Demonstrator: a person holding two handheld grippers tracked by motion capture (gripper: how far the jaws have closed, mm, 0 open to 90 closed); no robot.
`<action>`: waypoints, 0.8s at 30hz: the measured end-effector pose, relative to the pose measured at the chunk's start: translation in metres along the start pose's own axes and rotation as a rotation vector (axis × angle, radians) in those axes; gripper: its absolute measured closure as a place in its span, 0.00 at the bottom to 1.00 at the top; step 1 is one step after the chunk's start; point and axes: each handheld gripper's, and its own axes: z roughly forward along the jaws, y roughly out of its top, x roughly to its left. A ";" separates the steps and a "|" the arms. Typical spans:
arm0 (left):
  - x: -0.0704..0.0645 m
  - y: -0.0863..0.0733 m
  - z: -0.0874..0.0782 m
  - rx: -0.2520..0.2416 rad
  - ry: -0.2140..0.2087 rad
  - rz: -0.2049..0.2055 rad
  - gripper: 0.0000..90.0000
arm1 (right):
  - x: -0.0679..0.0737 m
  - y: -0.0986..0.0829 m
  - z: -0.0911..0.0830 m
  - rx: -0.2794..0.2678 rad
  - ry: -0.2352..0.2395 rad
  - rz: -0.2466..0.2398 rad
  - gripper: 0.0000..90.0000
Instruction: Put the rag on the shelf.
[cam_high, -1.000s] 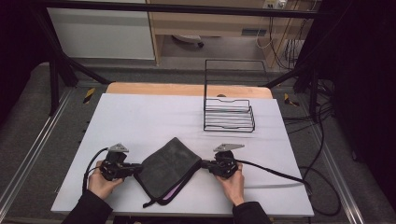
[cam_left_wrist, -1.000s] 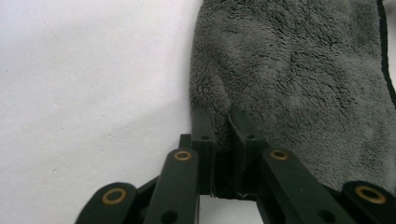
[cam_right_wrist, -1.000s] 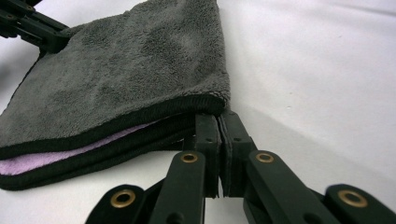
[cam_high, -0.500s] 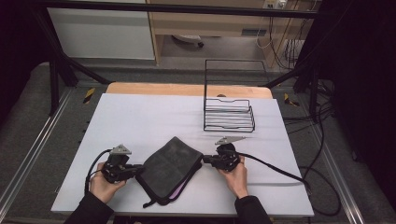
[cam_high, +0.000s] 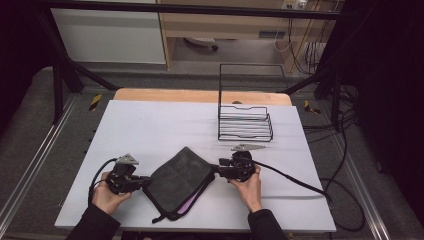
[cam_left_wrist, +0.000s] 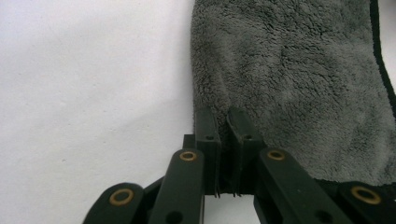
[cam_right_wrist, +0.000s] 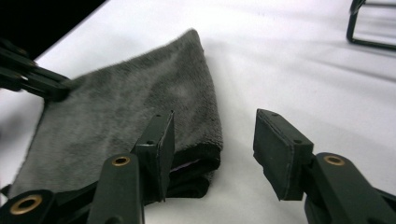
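Towel (cam_high: 179, 180): we see a grey folded cloth lying flat on the near half of the white table (cam_high: 160, 125), a purple layer showing at its near edge.
Left gripper (cam_left_wrist: 223, 126): we find its jaws clenched on the towel's left edge.
Right gripper (cam_right_wrist: 212, 140): jaws spread wide, released, the towel's folded corner lying just inside one of them.
Wire rack (cam_high: 245, 122): we note it standing well apart, toward the table's far right.
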 end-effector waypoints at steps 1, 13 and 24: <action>0.001 0.000 -0.001 0.000 0.002 0.000 0.93 | 0.000 -0.001 0.003 0.016 -0.009 0.000 0.54; 0.008 -0.001 -0.002 -0.091 -0.024 -0.036 0.66 | 0.009 -0.023 0.016 0.080 0.006 0.000 0.70; 0.009 -0.005 0.008 -0.007 -0.100 -0.064 0.81 | 0.013 -0.023 0.014 0.058 0.027 0.012 0.90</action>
